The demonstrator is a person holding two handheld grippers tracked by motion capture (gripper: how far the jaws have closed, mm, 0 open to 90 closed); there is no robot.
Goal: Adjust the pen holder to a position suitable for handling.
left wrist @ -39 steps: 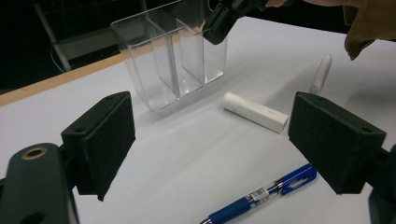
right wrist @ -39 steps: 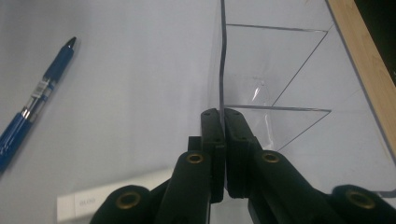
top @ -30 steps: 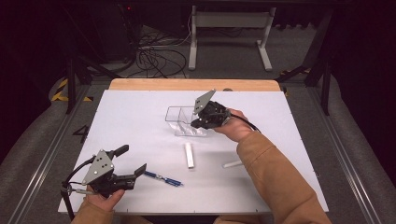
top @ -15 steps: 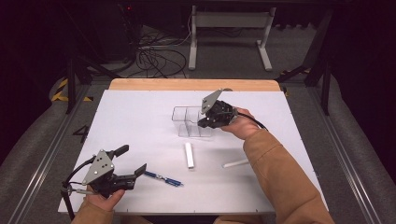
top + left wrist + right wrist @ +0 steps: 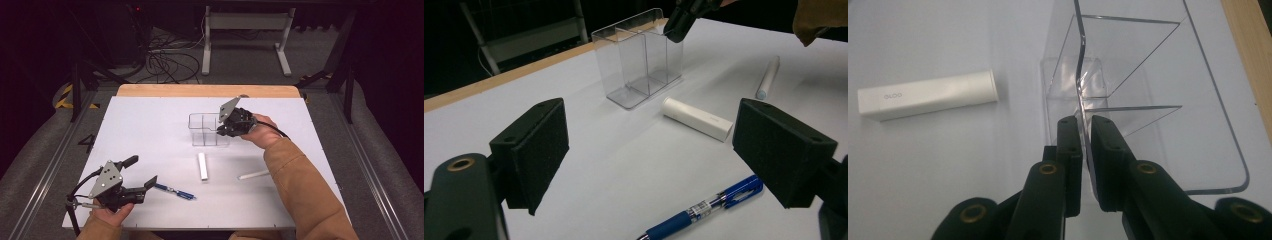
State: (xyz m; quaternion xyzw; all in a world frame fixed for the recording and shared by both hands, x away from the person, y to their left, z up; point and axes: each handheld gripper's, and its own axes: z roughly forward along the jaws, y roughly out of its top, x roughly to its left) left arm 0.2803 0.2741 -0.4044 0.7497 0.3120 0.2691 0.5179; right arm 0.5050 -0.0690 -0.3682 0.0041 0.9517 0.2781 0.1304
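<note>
Clear plastic organiser [image 5: 207,129], upright, inner dividers; right tongs [image 5: 1084,131] clamped on wall; left tongs [image 5: 649,150] apart.

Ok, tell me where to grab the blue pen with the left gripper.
Grip the blue pen across its barrel middle, coming from above: it lies flat on the table, just ahead of the open left gripper, with free space along both long sides.

High view overlooks the table [image 5: 150,125]; both gripper views sit low.

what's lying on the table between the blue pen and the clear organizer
In the high view, a white rectangular stick lies between the blue pen and the clear organizer; otherwise bare table.
</note>
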